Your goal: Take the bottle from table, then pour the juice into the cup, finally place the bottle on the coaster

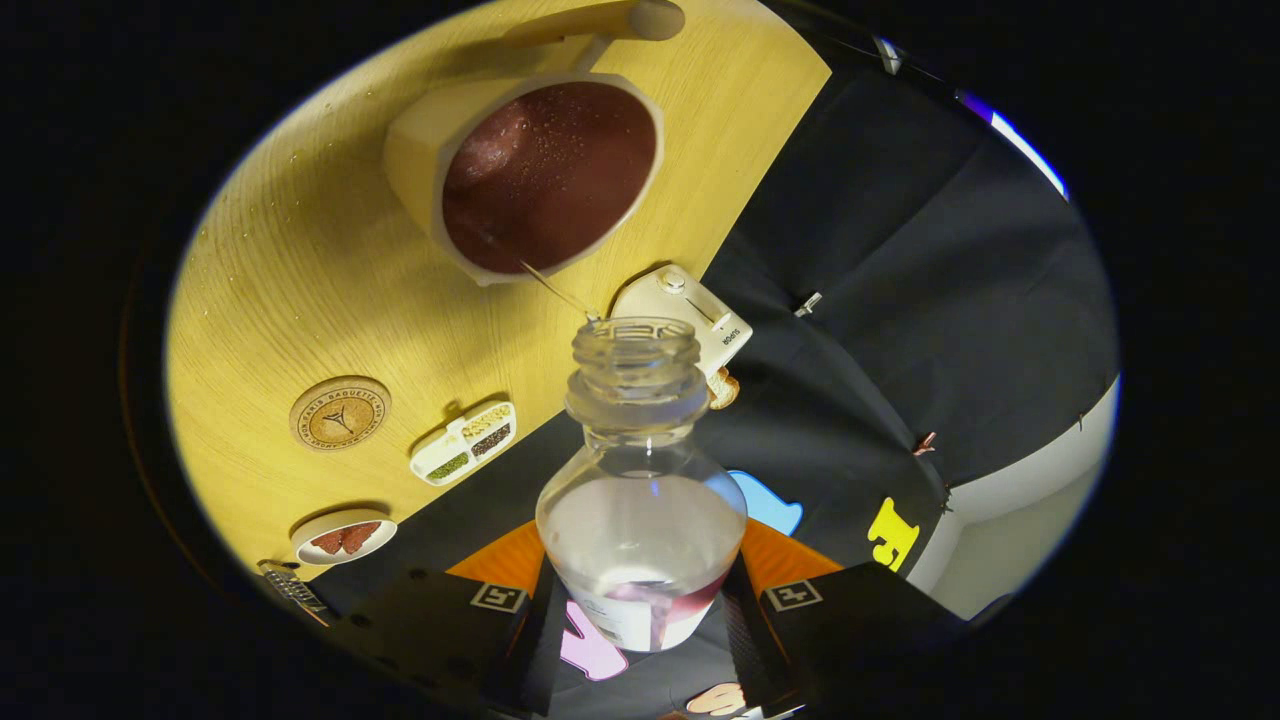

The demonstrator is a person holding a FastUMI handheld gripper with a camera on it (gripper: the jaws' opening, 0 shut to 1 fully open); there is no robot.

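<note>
I see the table (pixel 300 270) tilted hard in this view, yellow wood with droplets near its far rim. Leftmost, low by the fingers, a small grey ribbed thing (pixel 292 588) is cut off, can't tell what it is. Just next to it sits a round dish (pixel 343 536) with brown pieces inside. Above that, the coaster (pixel 339 413), round cork with printed text, bare, well apart from the bottle. Right of it a white tray (pixel 463 442) with 4 small compartments, contents too small to name. Further up, the cup (pixel 545 175), white, full of dark red juice with bubbles on top; a wooden handle (pixel 600 22) sticks out past its far side, partly cut off. A thin stream (pixel 555 288) runs from the bottle mouth into the cup's near rim. The bottle (pixel 640 480), clear, uncapped, sits tipped toward the cup, between my fingers, nearly empty, just a little red juice pooled low by the label. Gripper (pixel 640 610): both black fingers (pixel 470 610) press the bottle's lower body from each side, narrow hold; the bottle's base is hidden below them. Behind the neck a white device (pixel 690 315) with a knob, half hidden; a small tan item (pixel 724 388) beside it, unclear.
</note>
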